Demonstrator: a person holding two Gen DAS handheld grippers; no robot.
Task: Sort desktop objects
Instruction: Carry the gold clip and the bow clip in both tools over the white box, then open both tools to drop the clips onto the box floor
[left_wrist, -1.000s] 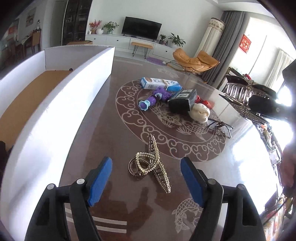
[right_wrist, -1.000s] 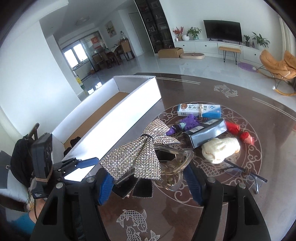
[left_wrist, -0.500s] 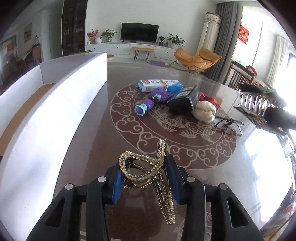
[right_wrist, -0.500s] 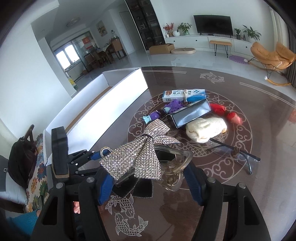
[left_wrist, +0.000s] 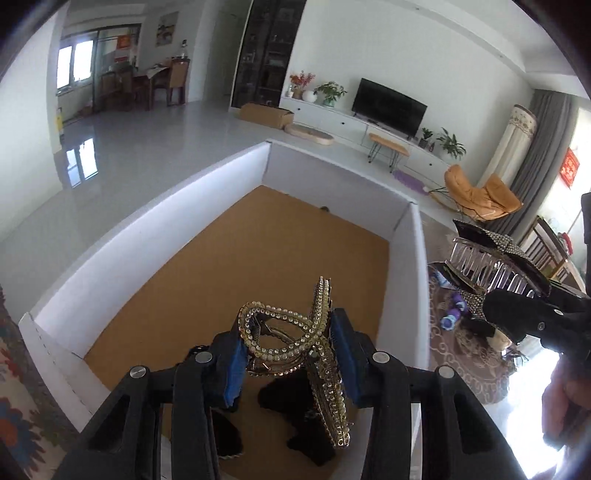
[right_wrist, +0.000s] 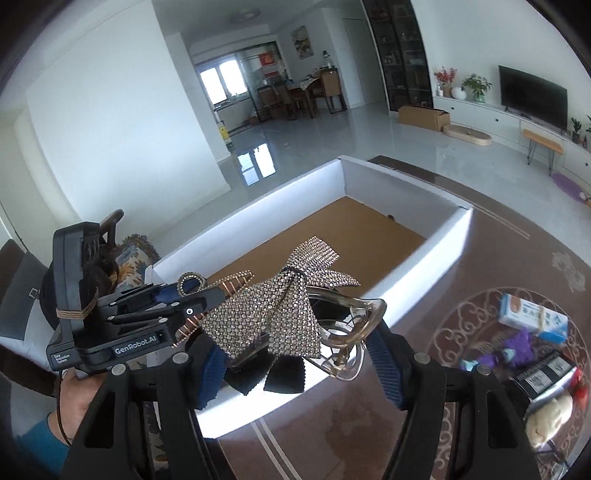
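Since the earlier frames both hair clips have left the dark table and now hang over the white box; the left jaws closed on the gold one in that time. Two hair clips are in play, one per gripper. The gold rhinestone clip (left_wrist: 295, 332) sits squeezed between the blue pads of the left gripper (left_wrist: 291, 354), its looped end toward the far side and its long toothed arm running near and down, past the pads toward the camera. It is above the brown floor of the white box (left_wrist: 155, 236), near the box's right wall. The silver bow clip (right_wrist: 280, 306) is clamped in the right gripper (right_wrist: 295, 358), jaws about half open around its clear claw body; the bow's long axis runs left to right across the jaws, one tail pointing far-right. It hangs over the box's near wall. On the table (right_wrist: 498, 258) to the right remain one blue-white carton (right_wrist: 532, 315), one purple toy (right_wrist: 513, 349), one black box (right_wrist: 543, 376) and one cream lump (right_wrist: 550, 413).
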